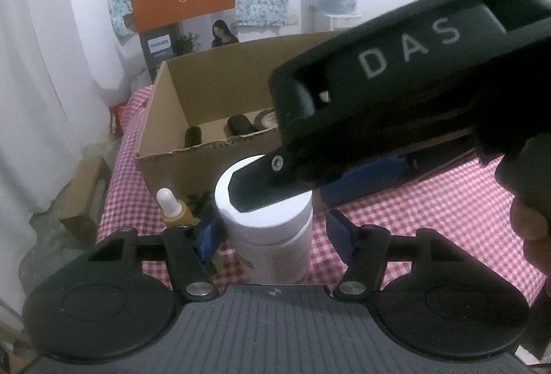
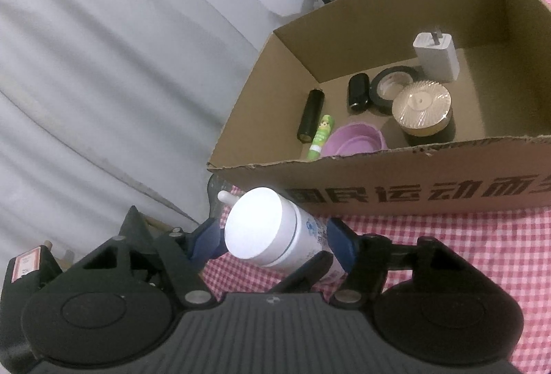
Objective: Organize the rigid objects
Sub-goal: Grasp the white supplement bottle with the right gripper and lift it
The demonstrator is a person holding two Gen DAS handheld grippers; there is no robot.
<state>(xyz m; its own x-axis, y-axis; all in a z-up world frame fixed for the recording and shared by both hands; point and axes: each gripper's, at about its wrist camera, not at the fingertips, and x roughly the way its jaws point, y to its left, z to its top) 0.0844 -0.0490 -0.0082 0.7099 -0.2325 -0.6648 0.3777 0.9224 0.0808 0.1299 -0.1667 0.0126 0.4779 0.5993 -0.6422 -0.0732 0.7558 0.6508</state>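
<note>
Right gripper (image 2: 275, 236) clamped on the white-capped bottle (image 2: 272, 229), just short of the cardboard box (image 2: 378, 198) near wall; left gripper (image 1: 272, 233) spread open around it. Could snag that wall or tip the dropper bottle (image 1: 174, 207) (just left).

The right gripper (image 1: 396, 105) hides most of the box (image 1: 206, 78) interior and part of the bottle (image 1: 268, 222) cap in the left view. In the right view the bottle label (image 2: 315, 229) is too blurred to read, and the box print (image 2: 430, 198) runs off the right edge
</note>
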